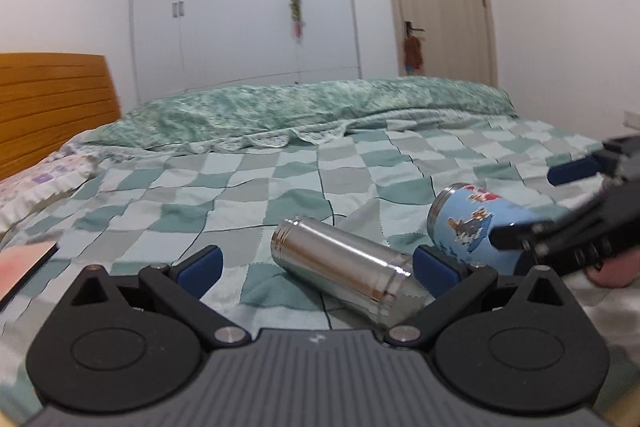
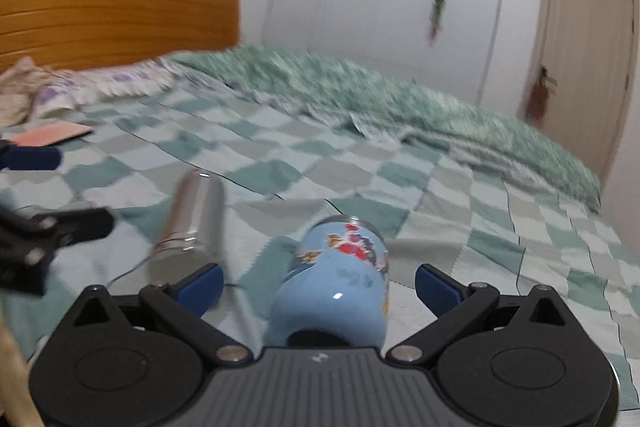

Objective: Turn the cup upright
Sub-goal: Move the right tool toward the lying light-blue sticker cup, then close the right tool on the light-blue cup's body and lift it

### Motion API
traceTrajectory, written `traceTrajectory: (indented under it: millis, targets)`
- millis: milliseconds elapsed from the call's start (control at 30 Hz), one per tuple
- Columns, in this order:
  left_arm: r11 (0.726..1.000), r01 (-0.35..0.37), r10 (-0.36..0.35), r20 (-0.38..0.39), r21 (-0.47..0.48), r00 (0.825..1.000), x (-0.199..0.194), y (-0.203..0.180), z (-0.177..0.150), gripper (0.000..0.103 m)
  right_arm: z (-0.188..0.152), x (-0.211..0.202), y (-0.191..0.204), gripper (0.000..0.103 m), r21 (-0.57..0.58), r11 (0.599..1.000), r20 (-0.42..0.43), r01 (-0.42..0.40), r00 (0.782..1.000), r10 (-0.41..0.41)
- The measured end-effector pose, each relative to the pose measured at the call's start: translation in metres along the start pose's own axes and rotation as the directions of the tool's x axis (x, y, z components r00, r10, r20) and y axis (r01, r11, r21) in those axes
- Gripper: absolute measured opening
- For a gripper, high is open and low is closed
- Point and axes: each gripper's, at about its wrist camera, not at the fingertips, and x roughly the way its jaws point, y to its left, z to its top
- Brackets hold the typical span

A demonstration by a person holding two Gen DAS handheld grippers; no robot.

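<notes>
The light-blue glazed cup with cartoon prints [image 2: 340,279] lies on its side on the green-and-white checked bedspread [image 2: 460,211], between the spread blue pads of the right gripper [image 2: 318,283], which stands wide and holds nothing; its rim end points away from that gripper. It looks rigid, smooth and likely slippery, probably light; I would close on the mid-body, across the width, since the soft bedding gives little support. The plain stainless-steel cylindrical flask [image 1: 340,263] lies on its side ahead of the left gripper [image 1: 318,265], partly between its fingers, which are also wide and empty. The cup's near end is hidden behind the right gripper's body; whether it has a handle I cannot tell; the right wrist view is blurred.
</notes>
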Motion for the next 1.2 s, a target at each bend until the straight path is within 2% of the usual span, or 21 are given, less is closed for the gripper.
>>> traceTrajectory:
  millis: [133, 267, 600, 700, 733, 867, 1200]
  targets:
    - [0.997, 0.058, -0.057, -0.021, 0.040, 0.998, 0.023, 0.009, 0.005, 0.103, 0.015, 0.033, -0.010, 0.094, 0.057, 0.998, -0.111, 0.030, 0.994, -0.023]
    - [0.989, 0.120, -0.116, -0.053, 0.082, 0.992, 0.040, 0.010, 0.009, 0.103, 0.016, 0.064, -0.015, 0.094, 0.088, 0.995, -0.215, 0.047, 0.976, -0.027]
    - [0.976, 0.172, -0.161, -0.093, 0.132, 0.983, 0.056, 0.006, 0.007, 0.103, 0.018, 0.097, -0.014, 0.093, 0.108, 0.994, -0.316, 0.035, 0.949, 0.000]
    - [0.975, 0.172, -0.160, -0.094, 0.141, 0.983, 0.058, 0.003, 0.007, 0.103, 0.018, 0.113, -0.019, 0.090, 0.156, 0.988, -0.403, 0.005, 0.913, 0.058]
    - [0.975, 0.174, -0.162, -0.094, 0.139, 0.982, 0.058, 0.004, 0.006, 0.103, 0.017, 0.116, -0.020, 0.085, 0.160, 0.987, -0.426, 0.013, 0.903, 0.057]
    - [0.975, 0.175, -0.163, -0.097, 0.136, 0.982, 0.056, 0.004, 0.005, 0.103, 0.014, 0.110, -0.027, 0.085, 0.212, 0.977, -0.413, -0.007, 0.906, 0.096]
    - [0.983, 0.153, -0.146, -0.075, 0.104, 0.987, 0.034, 0.008, 0.013, 0.103, 0.017, 0.078, -0.028, 0.085, 0.244, 0.969, -0.349, -0.033, 0.929, 0.119]
